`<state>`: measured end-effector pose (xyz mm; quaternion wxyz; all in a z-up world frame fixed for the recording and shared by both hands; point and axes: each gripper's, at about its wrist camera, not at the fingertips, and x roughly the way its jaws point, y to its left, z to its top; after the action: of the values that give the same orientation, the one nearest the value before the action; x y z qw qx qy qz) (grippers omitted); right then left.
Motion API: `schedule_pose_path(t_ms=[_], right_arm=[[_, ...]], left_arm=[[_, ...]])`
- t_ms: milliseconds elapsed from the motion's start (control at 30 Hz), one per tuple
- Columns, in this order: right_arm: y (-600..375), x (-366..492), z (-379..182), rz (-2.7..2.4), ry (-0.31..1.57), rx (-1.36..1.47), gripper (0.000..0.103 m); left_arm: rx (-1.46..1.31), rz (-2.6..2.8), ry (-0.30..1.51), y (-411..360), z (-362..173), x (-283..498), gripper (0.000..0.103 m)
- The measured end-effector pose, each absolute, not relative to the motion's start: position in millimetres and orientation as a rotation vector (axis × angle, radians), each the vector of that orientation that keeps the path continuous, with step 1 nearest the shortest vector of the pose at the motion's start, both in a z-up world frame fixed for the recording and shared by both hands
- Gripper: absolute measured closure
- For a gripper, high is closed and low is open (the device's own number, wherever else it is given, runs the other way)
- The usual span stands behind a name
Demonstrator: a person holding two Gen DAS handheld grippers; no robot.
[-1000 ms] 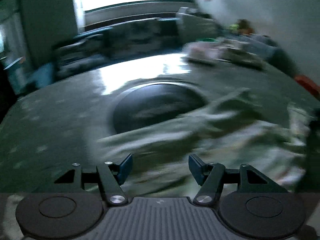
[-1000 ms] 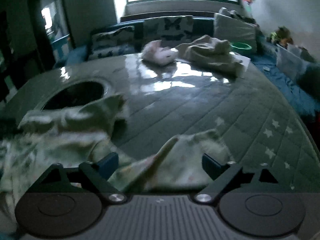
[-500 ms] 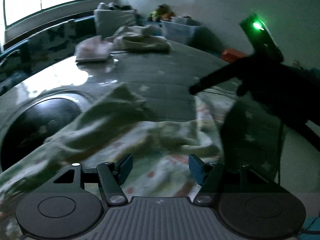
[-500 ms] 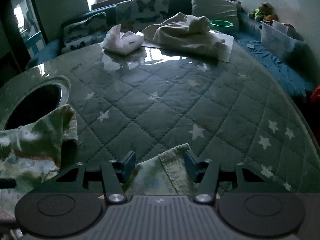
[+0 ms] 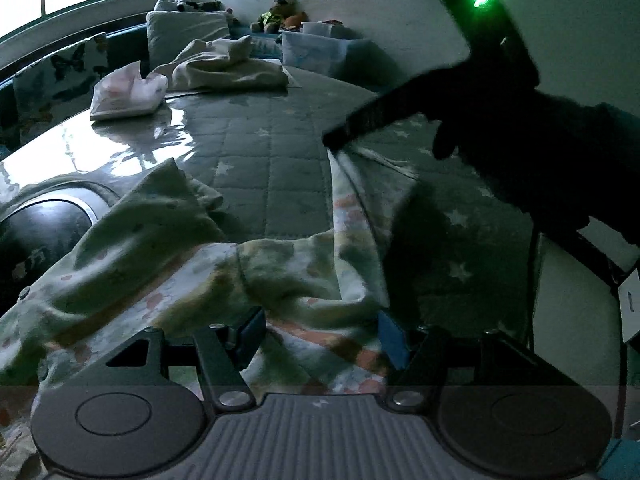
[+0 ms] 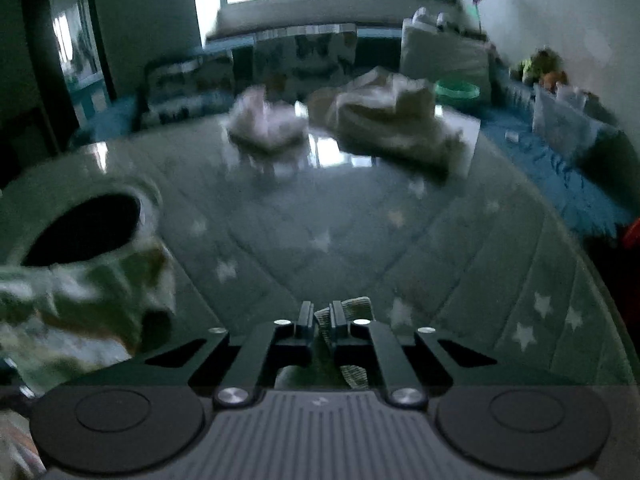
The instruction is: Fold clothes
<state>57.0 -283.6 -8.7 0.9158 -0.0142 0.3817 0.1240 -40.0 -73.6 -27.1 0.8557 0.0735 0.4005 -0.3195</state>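
Note:
A pale patterned garment (image 5: 224, 276) lies crumpled on the quilted star mat (image 5: 272, 184). My left gripper (image 5: 322, 338) hovers low over its near part, open, with cloth lying under and between the fingers but not pinched. My right gripper (image 6: 322, 320) is shut on the garment's ribbed cuff (image 6: 358, 305). In the left wrist view the right gripper (image 5: 334, 142) shows as a dark shape with a green light, its tip holding a raised edge of the cloth. The rest of the garment (image 6: 80, 300) is blurred at the left of the right wrist view.
A round black opening (image 5: 36, 240) sits in the surface at the left, partly under the garment. At the far side lie a pinkish cloth (image 5: 128, 96) and a cream cloth pile (image 5: 228, 68). Cushions, a clear bin (image 5: 320, 52) and a green bowl (image 6: 456, 90) stand behind.
My right gripper's jaws have closed on the cuff that lay between them. My left gripper swung round to the right over the garment, bringing the right gripper into its view.

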Motion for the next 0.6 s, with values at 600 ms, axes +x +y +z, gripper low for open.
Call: schedule_pose_path(t_ms=[600], right_arm=[[-364.3,-47.2,0.6,-0.001,0.771,0.061,0.094]], left_arm=[[0.153,-0.792,0.856,-83.1,-30.2,-46.7,0.038]])
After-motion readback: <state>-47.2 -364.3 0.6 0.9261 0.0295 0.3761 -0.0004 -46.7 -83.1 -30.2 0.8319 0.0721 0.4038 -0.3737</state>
